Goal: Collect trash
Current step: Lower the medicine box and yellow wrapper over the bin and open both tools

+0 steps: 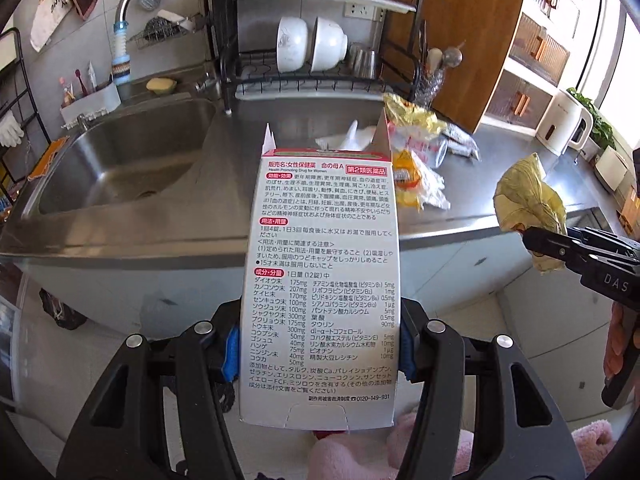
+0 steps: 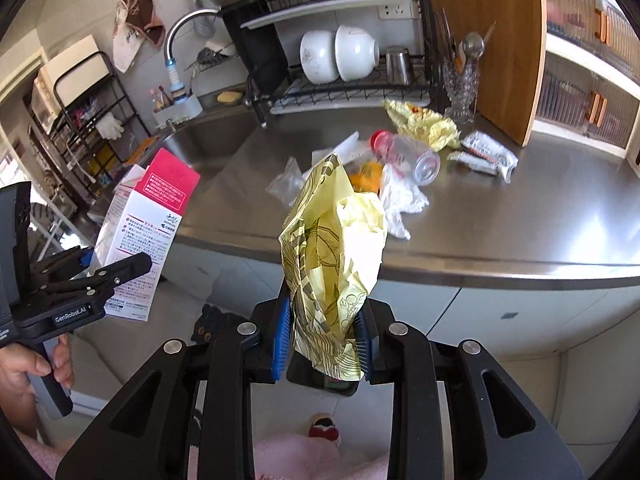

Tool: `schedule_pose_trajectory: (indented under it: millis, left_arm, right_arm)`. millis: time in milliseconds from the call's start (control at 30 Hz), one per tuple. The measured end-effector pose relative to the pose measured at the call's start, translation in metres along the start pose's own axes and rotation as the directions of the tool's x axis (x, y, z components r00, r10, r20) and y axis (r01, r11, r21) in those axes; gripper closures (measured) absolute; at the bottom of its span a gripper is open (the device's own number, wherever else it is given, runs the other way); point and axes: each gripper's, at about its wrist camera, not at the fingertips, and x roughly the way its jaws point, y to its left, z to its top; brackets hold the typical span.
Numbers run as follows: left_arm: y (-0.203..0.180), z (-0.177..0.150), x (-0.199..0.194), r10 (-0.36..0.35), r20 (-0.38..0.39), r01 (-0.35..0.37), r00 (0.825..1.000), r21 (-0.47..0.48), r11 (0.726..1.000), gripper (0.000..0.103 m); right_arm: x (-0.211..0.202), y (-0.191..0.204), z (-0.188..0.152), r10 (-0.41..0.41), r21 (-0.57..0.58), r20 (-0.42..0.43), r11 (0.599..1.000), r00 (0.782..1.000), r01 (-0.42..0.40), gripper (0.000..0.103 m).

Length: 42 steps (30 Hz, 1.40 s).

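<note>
**K:** Status: left gripper (image 1: 316,354) has its jaws pinching the tall white cardboard medicine box with pink top and printed Japanese text (image 1: 320,280), low on its side walls. Box stands upright off the stainless steel bench (image 1: 500,184), top flaps open.

**M:** Right side?

**K:** Right gripper (image 2: 324,344) jaws pressed on the crumpled pale yellow patterned plastic bag (image 2: 332,256), gripped near its lower end; the rest stands up loose above the pads. Both loads are clear of the bench edge, over the floor.

**M:** No bin in either view. Advice for the carry?

**K:** Keep the box vertical and don't squeeze harder, thin card will likely buckle. The bag is floppy, so move slowly; a swing could work it out of the pads. Keep the two grippers apart so the loads don't snag.

**M:** What's left?

**K:** Pile on the bench near the black wire dish rack (image 2: 344,88): second yellow wrapper (image 2: 424,122), clear plastic bottle with red cap (image 2: 404,156) on its side, white crumpled tissue (image 2: 400,200), orange wrapper (image 2: 366,176), silver sachets (image 2: 486,156). I'd say early to mid task.
</note>
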Motion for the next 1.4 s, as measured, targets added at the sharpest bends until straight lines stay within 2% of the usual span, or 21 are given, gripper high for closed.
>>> schedule_pose_trajectory:
  millis: [200,400,633,933,1067,1200,1333,1400]
  left_arm:
    - [-0.002,-0.051,0.052,-0.018,-0.142,0.017,0.990,-0.007,1.000,0.048]
    - [0.005,-0.089,0.111,-0.032,-0.248,0.025,0.968,-0.032,0.999,0.048]
    - [0.018,-0.124,0.188,-0.063,-0.355,0.044,0.933,-0.062,0.997,0.048]
    - [0.039,-0.157,0.278,-0.106,-0.466,0.062,0.879,-0.108,0.992,0.048]
    - [0.045,-0.168,0.313,-0.121,-0.509,0.073,0.852,-0.113,0.991,0.048]
    - [0.041,-0.173,0.338,-0.118,-0.544,0.089,0.831,-0.080,0.993,0.047]
    - [0.038,-0.171,0.350,-0.116,-0.558,0.102,0.822,-0.056,0.993,0.045]
    - [0.038,-0.168,0.353,-0.108,-0.556,0.098,0.824,-0.047,0.994,0.043]
  right_arm:
    - [0.054,-0.003,-0.044,0.017,0.032,-0.147,0.999,0.989,-0.013,0.075]
    - [0.113,-0.018,-0.085,0.042,0.102,-0.255,0.995,0.966,-0.016,0.075]
    - [0.194,-0.032,-0.132,0.101,0.199,-0.382,0.980,0.918,-0.025,0.075]
    - [0.291,-0.042,-0.167,0.118,0.227,-0.503,0.974,0.856,-0.001,0.074]
    - [0.331,-0.047,-0.177,0.148,0.261,-0.559,0.965,0.816,0.004,0.074]
    - [0.361,-0.055,-0.190,0.132,0.269,-0.602,0.962,0.787,0.045,0.074]
    - [0.373,-0.059,-0.188,0.147,0.292,-0.612,0.955,0.777,0.050,0.074]
    - [0.374,-0.058,-0.190,0.139,0.276,-0.617,0.960,0.775,0.048,0.074]
